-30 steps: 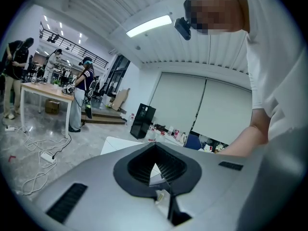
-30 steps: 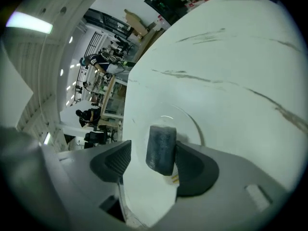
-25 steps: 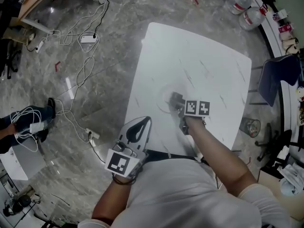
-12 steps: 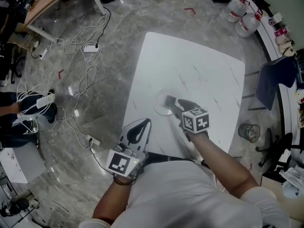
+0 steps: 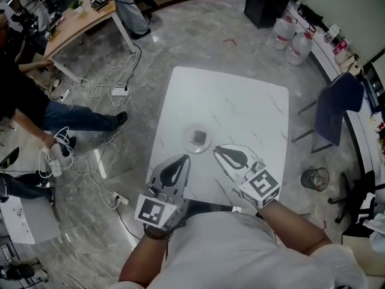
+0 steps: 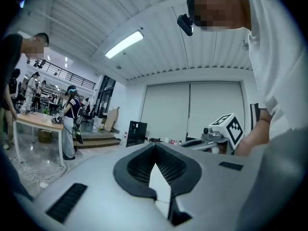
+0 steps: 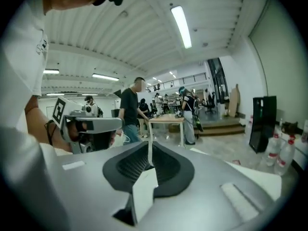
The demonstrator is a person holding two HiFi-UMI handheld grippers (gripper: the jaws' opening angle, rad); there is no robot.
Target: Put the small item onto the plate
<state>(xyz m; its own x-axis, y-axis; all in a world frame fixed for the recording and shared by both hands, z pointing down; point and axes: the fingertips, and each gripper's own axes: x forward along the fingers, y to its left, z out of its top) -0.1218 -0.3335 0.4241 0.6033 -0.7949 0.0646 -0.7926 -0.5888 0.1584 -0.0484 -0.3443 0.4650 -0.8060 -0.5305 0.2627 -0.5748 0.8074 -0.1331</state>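
A small grey item (image 5: 198,138) lies on a clear round plate (image 5: 187,132) in the middle of the white table (image 5: 240,107). My right gripper (image 5: 218,150) is just right of the plate and nearer to me, apart from it. Its jaws are closing and have come together with nothing between them. My left gripper (image 5: 184,158) hovers over the table's near edge, below the plate, with its jaws together and empty. Both gripper views point up at the ceiling and the room; the left gripper (image 6: 155,145) and the right gripper (image 7: 147,147) show no plate or item.
A blue chair (image 5: 334,110) stands off the table's right side, with a waste bin (image 5: 316,178) near it. Water bottles (image 5: 292,41) sit at the back right. Cables (image 5: 96,89) trail over the floor on the left, beside people (image 5: 60,116) and a wooden desk (image 5: 84,17).
My right gripper has drawn back from the plate towards me and to the right, leaving the small item on it, and its jaws have come together. The left gripper has stayed put.
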